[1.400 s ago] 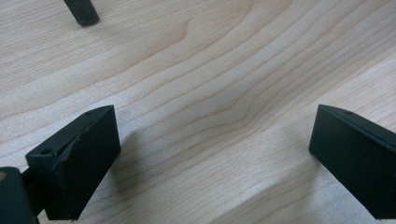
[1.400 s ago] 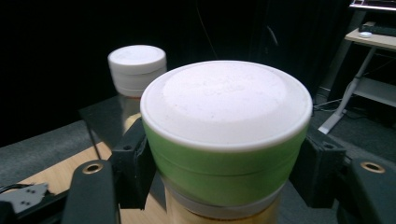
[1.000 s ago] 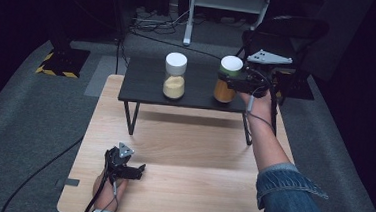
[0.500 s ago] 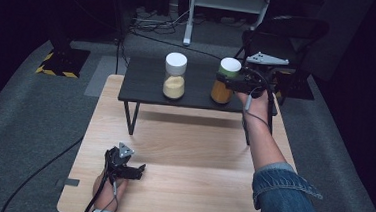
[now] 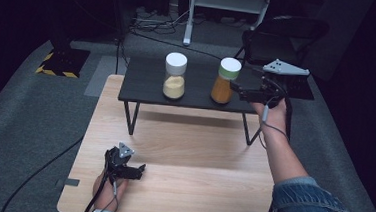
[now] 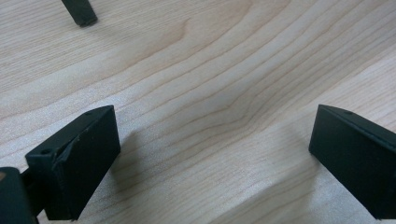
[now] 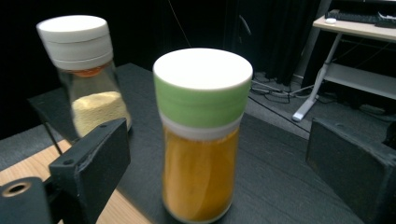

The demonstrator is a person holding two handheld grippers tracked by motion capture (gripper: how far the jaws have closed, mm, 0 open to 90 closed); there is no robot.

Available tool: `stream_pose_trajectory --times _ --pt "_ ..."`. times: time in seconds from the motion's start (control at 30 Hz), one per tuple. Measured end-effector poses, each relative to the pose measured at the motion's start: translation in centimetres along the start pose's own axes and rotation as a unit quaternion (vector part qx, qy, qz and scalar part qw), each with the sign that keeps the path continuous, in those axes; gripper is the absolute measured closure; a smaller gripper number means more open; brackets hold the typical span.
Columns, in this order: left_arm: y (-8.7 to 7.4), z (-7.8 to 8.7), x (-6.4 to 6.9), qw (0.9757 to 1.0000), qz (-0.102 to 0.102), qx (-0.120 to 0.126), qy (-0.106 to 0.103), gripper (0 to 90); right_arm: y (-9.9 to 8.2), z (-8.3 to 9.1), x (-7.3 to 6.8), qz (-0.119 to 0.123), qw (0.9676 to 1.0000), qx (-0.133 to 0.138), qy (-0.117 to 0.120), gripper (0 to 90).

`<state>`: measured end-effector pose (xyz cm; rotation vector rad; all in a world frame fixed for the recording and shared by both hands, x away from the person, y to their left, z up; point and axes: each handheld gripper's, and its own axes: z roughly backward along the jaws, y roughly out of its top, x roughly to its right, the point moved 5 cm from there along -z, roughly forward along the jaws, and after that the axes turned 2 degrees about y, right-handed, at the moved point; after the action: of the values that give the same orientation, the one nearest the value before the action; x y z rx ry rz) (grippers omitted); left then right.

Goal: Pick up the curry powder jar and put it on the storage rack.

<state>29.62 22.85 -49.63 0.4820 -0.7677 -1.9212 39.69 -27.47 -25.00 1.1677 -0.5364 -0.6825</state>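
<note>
A jar of orange powder with a green-and-white lid (image 5: 224, 83) (image 7: 201, 140) stands upright on the right part of the small black table (image 5: 147, 90). To its left stands a jar of pale yellow powder with a white lid (image 5: 175, 77) (image 7: 88, 93). My right gripper (image 5: 238, 89) (image 7: 219, 144) is level, just right of the orange jar. Its jaws have just been opening. They now stand open with the jar's front between them and a gap on each side. My left gripper (image 5: 139, 171) (image 6: 215, 154) rests open on the wooden table (image 5: 198, 152), holding nothing.
The black table stands on thin legs (image 5: 131, 117) at the far end of the wooden table. Behind it are a dark chair (image 5: 280, 42) and a white desk frame (image 5: 223, 3). Cables and a yellow-striped plate (image 5: 58, 62) lie on the grey floor.
The right gripper's jaws have let go of the orange jar and drawn back a little to the right. The jar stays standing on the black table. The left gripper has not moved.
</note>
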Motion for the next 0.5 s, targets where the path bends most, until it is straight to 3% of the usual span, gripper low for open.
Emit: stream_pose_trajectory --times 0.17,0.33,0.5 --pt "0.0 0.0 0.0 1.0000 0.000 0.000 0.000 1.8 -1.4 1.4 -0.3 0.002 0.9999 0.012 0.005 6.4" --pt "0.0 0.0 0.0 1.0000 0.000 0.000 0.000 1.8 -2.7 2.4 -0.7 0.009 0.9999 0.000 0.011 6.3" --pt "0.0 0.0 0.0 1.0000 0.000 0.000 0.000 1.9 -4.7 3.5 -1.2 0.014 0.9997 0.013 0.018 6.1"
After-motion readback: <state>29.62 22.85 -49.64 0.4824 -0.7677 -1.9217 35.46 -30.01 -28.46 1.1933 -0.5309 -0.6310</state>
